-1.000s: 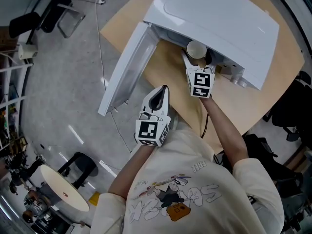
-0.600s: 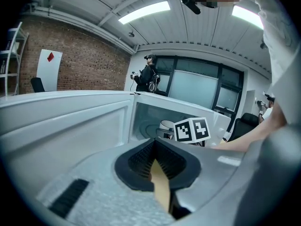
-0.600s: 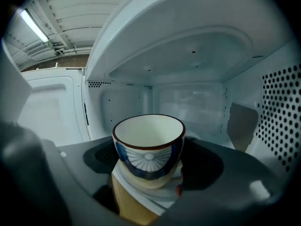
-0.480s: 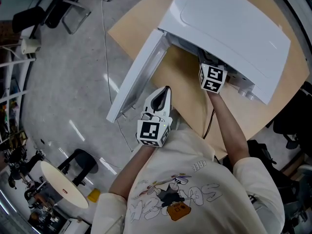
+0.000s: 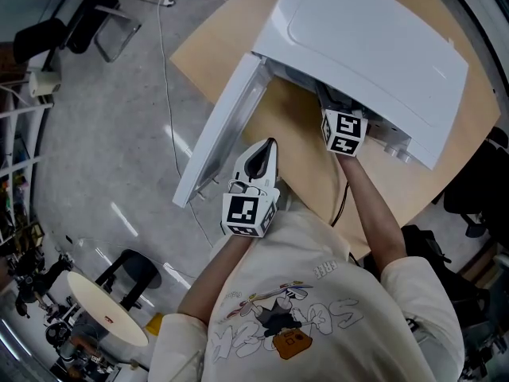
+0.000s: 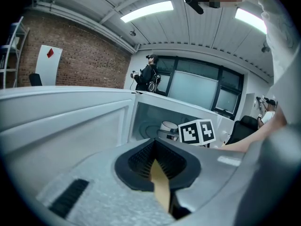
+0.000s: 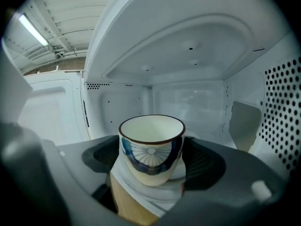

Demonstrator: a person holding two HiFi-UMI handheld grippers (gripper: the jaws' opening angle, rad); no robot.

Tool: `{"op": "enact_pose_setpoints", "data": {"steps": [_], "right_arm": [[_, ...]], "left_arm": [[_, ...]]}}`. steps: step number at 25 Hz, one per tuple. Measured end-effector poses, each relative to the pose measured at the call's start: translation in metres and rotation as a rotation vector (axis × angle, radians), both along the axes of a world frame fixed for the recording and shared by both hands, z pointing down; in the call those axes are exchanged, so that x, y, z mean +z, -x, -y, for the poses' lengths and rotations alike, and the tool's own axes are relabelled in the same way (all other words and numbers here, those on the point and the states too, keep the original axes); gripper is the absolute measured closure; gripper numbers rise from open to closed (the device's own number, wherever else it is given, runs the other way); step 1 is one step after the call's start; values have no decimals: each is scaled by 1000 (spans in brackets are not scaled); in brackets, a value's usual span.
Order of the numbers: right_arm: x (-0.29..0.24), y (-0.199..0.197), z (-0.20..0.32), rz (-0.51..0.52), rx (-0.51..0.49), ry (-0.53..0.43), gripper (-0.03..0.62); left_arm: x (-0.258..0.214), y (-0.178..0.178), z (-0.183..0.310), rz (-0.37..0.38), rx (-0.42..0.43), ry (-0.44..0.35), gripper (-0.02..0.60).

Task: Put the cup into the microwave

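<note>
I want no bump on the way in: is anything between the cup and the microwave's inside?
Nothing visible. The door stands open, and the right gripper holds the cup already inside the microwave cavity, with bare walls around it.

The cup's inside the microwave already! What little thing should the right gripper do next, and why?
Probably ease the cup down onto the turntable plate, then open. The right gripper is shut on the cup, well inside the microwave, and the cup sits upright just over the plate; I cannot tell if it touches yet.
</note>
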State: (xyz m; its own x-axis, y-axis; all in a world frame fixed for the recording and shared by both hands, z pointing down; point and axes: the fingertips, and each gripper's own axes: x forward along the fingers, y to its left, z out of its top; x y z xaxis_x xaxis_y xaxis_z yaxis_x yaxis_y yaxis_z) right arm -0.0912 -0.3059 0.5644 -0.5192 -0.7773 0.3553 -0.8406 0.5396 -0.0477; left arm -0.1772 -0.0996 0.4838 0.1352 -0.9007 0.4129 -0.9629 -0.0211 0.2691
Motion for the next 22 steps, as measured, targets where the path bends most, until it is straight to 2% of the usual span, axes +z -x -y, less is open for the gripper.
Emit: {"op": "enact_pose_setpoints", "data": {"steps": [11, 15, 18, 22], "right_arm": [[-12, -9, -29, 1, -3, -2, 175], [-24, -16, -52, 2, -24, -13, 244], [-32, -25, -74, 22, -35, 5, 347], [-48, -42, -105, 44, -41, 3, 448]], "left_arm": [[-8, -7, -7, -3, 7, -23, 577], [-11, -17, -11, -9, 20, -37, 577], [-16, -24, -15, -16, 25, -52, 577], [-20, -37, -21, -36, 29, -72, 577]]}}
